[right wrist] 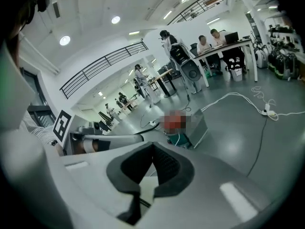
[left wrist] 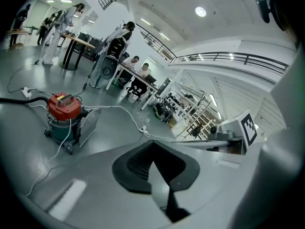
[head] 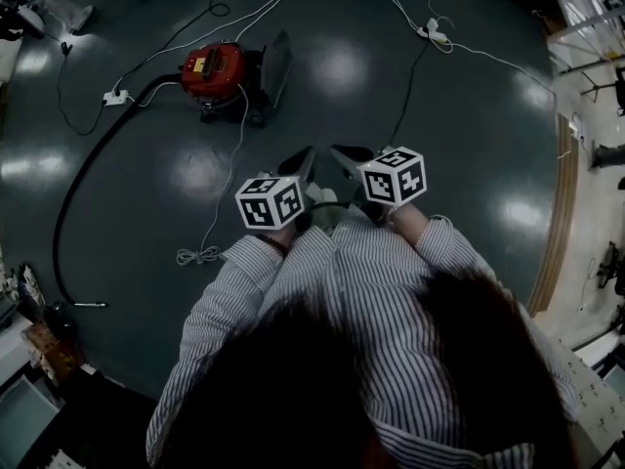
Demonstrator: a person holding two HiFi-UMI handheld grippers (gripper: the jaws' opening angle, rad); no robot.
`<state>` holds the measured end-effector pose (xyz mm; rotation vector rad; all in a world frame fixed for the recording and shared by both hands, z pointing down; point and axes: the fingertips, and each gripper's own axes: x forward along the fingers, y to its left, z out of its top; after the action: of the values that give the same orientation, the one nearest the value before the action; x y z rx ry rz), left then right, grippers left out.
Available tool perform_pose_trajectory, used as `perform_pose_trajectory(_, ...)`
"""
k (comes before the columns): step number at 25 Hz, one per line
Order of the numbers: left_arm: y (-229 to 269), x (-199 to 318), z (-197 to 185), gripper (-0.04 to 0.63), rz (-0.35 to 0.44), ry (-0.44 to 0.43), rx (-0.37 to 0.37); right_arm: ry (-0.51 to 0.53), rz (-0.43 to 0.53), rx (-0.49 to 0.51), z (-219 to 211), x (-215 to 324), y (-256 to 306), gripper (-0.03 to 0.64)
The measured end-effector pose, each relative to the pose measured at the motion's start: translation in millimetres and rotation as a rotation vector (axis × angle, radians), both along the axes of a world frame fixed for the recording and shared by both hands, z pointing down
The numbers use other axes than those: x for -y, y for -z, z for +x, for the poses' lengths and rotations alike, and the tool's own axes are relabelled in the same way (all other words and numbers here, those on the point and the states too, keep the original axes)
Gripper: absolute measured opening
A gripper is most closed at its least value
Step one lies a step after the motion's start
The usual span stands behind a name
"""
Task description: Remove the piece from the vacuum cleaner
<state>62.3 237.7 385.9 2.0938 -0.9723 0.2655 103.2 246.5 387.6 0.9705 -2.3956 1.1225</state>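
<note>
The vacuum cleaner [head: 217,72] stands on the dark floor ahead of me, with a red lid, a teal body [left wrist: 62,128] and a flat grey panel [head: 276,66] leaning at its right side. Its black hose [head: 88,164] curves off to the left and down to a nozzle end [head: 78,306]. I hold both grippers close to my chest, well short of the vacuum. My left gripper [head: 301,156] is shut and empty, its pads meeting at the tip [left wrist: 152,144]. My right gripper [head: 344,150] is shut too, with nothing between its fingers [right wrist: 152,148].
White cables [head: 234,135] and a power strip [head: 436,31] lie across the floor around the vacuum. Several people stand or sit at desks [left wrist: 138,75] far behind it. Racks and boxes [head: 24,350] line the room's edges.
</note>
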Motion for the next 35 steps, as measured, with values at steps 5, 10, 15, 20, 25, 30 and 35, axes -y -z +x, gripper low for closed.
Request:
perform_pose_trajectory(5, -7, 13, 6, 0.006, -0.023, 0.001, 0.003, -0.026, -0.029, -0.016, 9, 18, -11, 0.002)
perform_pose_trajectory(10, -20, 49, 0, 0.006, -0.040, -0.010, 0.012, -0.016, -0.064, 0.002, 0, 52, -22, 0.002)
perform_pose_trajectory(15, -25, 113, -16, 0.006, -0.061, 0.002, 0.013, -0.021, -0.059, -0.012, -12, 116, -23, 0.002)
perform_pose_trajectory(20, -15, 187, -30, 0.006, -0.034, -0.057, 0.031, -0.042, -0.057, -0.040, -32, 190, -21, 0.002)
perform_pose_trajectory(25, -16, 245, -49, 0.006, -0.041, -0.056, 0.026, -0.075, -0.061, -0.052, -51, 253, -20, 0.002)
perform_pose_trajectory(30, -30, 275, -66, 0.006, -0.092, -0.004, 0.007, -0.075, -0.104, -0.063, -62, 285, -32, 0.003)
perform_pose_trajectory(35, -53, 291, -71, 0.006, -0.135, 0.040, 0.023, -0.066, -0.169, -0.066, -64, 305, -53, 0.002)
